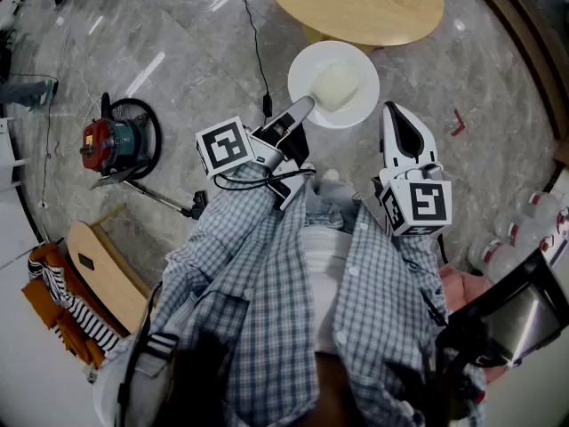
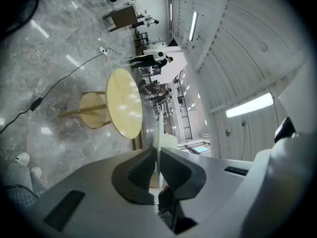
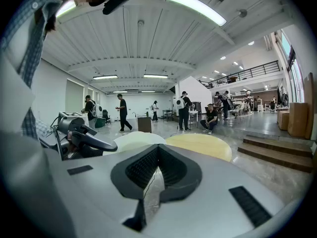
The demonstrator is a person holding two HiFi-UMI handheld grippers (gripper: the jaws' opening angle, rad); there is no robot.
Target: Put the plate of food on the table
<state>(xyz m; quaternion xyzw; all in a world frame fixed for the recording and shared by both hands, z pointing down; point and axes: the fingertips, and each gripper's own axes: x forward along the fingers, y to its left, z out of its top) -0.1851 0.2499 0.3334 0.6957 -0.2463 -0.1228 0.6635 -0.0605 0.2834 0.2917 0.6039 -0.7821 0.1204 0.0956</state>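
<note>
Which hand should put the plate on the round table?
Left. The left gripper clamps the plate by its rim, just short of the table. The right gripper is shut and holds nothing.

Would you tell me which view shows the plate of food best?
The head view: the whole plate and its pale food show from above. The left gripper view shows only its rim, edge-on, clamped between the jaws; the right gripper view, a part beyond its jaws.
</note>
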